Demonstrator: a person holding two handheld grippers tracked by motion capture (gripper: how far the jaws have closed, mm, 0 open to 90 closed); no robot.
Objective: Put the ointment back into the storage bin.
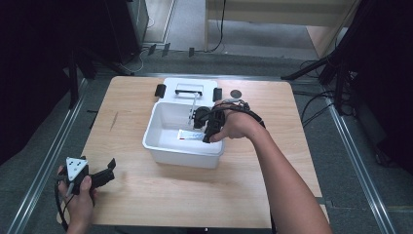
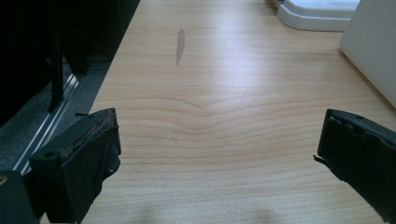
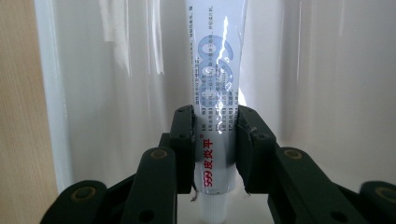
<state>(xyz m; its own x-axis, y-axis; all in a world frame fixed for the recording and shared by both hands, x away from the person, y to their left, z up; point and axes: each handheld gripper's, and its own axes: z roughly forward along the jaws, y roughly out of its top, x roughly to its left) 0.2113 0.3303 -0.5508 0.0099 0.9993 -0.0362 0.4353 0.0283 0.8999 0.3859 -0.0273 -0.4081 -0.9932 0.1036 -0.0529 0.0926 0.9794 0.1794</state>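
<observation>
A: Start nearest the person, at the lower left of the high view. What's there?

B: The left gripper (image 1: 100,176), held in a hand at the near left corner of the wooden table (image 1: 126,195). In the left gripper view its jaws stand wide apart, with bare tabletop between them and nothing in their hold.

A: And moving up toward the middle of the frame?

B: A white plastic bin (image 1: 182,153) sits at the centre of the table. The right gripper (image 1: 207,134) reaches down into it from the right, with the forearm coming in from the lower right of the frame.

A: Is it carrying anything?

B: Yes. In the right gripper view its jaws are clamped on a white tube of ointment (image 3: 215,84), squeezing it near the capped end at the bottom centre of the frame. The tube has red and grey print and runs up the middle of that view, with the bin's glossy white inside behind it.

A: So where is the tube in the high view?

B: Inside the bin, low over its floor, left of the gripper (image 1: 191,135).

A: Farther back?

B: The bin's white lid (image 1: 190,87) lies flat just behind the bin, black latches at its sides. A small dark round object (image 1: 236,93) sits on the table to the right of it.
</observation>
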